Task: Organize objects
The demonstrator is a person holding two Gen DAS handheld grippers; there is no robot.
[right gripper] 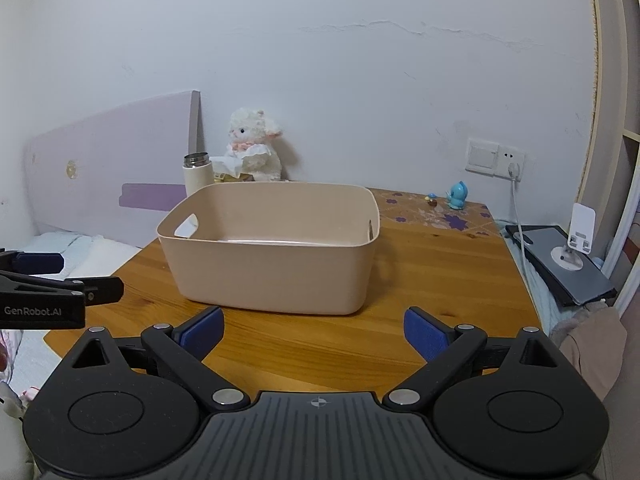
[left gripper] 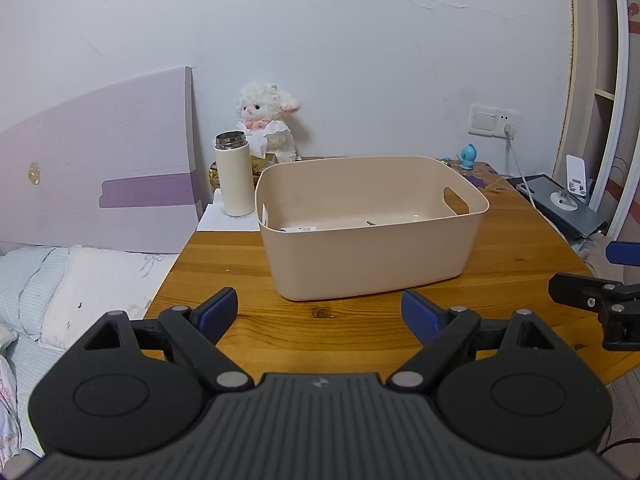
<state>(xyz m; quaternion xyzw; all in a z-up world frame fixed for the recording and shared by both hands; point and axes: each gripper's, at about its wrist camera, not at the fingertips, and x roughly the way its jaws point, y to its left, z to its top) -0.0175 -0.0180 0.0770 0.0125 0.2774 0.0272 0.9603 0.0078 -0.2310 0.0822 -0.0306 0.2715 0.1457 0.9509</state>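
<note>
On a wooden table (left gripper: 360,340), a beige storage bin (left gripper: 372,224) holds what may be small items, while the left gripper (left gripper: 319,312) and right gripper (right gripper: 314,330) hover before it, jaws spread, gripping nothing.

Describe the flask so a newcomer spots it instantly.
Find the beige bin on the wooden table. Behind its left corner, before the plush lamb, stands the flask: a tall cream cylinder, the only thing with a steel rim.
</note>
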